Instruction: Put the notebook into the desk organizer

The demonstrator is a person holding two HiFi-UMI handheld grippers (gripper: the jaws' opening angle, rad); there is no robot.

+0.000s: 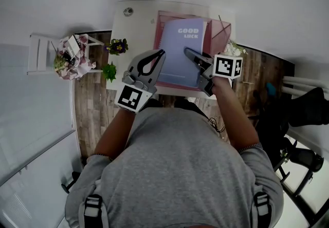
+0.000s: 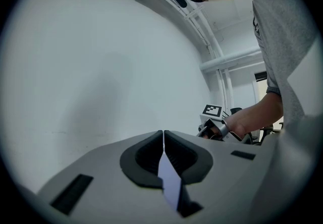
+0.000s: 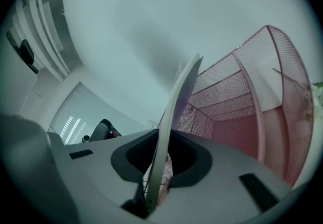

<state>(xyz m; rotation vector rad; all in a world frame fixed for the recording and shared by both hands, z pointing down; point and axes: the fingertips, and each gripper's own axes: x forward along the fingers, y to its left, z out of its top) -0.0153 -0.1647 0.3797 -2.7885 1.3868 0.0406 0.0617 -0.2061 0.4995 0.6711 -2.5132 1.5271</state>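
Mid-task. Notebook (image 1: pixel 180 50) is held over the pink mesh desk organizer (image 1: pixel 222 34) on the worktop (image 1: pixel 134 26). Left tool (image 1: pixel 161 55) & right tool (image 1: pixel 188 51) are each clamped on a notebook edge. Pick-up looks done. Prob. still to do: lower into a slot, release.

The white surface (image 1: pixel 134 26) carries a pink mesh desk organizer (image 1: pixel 222 34), a round object (image 1: pixel 128 12) near one corner, and a purple-flowered plant (image 1: pixel 117 46) at its left edge.
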